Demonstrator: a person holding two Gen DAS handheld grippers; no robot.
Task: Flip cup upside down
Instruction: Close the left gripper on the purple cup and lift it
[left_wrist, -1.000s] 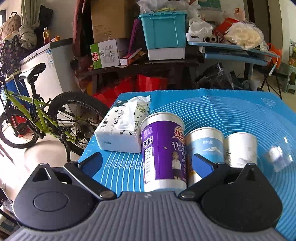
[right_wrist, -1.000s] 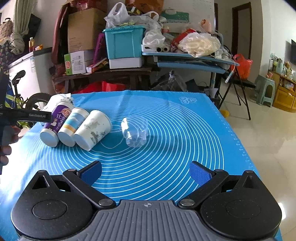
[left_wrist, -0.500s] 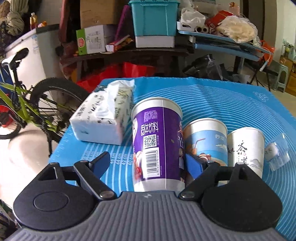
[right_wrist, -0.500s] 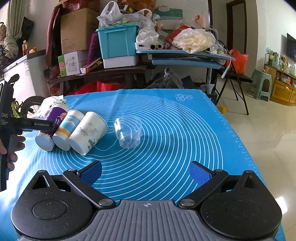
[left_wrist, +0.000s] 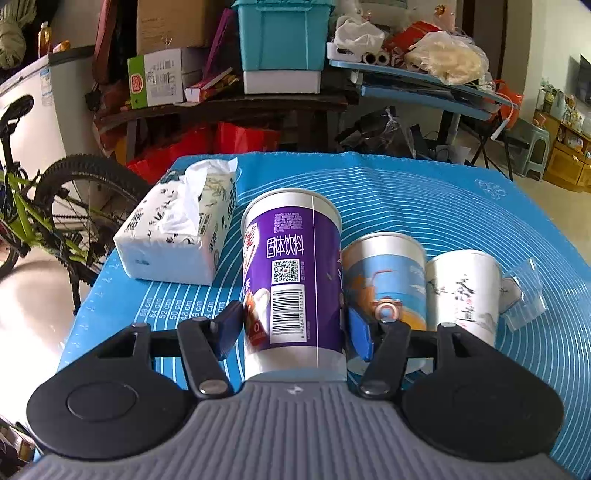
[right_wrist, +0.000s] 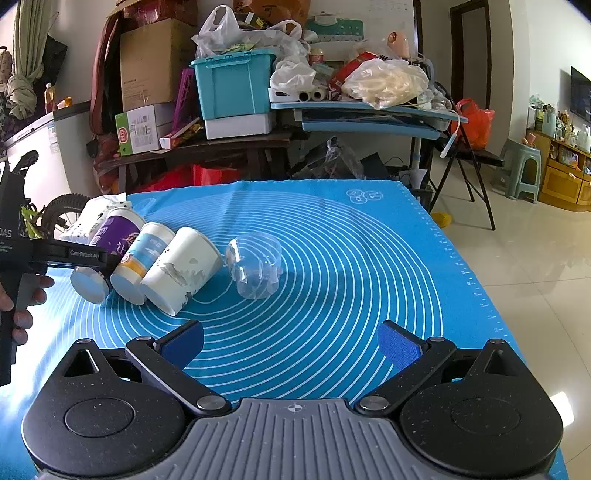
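Left claw (left_wrist: 293, 326) clamped low on purple cup (left_wrist: 293, 280), leftmost of 3 paper cups on blue worktop (left_wrist: 424, 206); low hold likely eases inverting. Right claw (right_wrist: 291, 345) apart, idle.

Four cups (right_wrist: 177, 271) lie in a row on the mat (right_wrist: 351, 266).

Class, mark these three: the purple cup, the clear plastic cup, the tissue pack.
purple cup (left_wrist: 291, 280), left wrist view, printed side wall.
clear plastic cup (right_wrist: 255, 267), right wrist view, transparent side wall.
tissue pack (left_wrist: 173, 236), left wrist view, top face.
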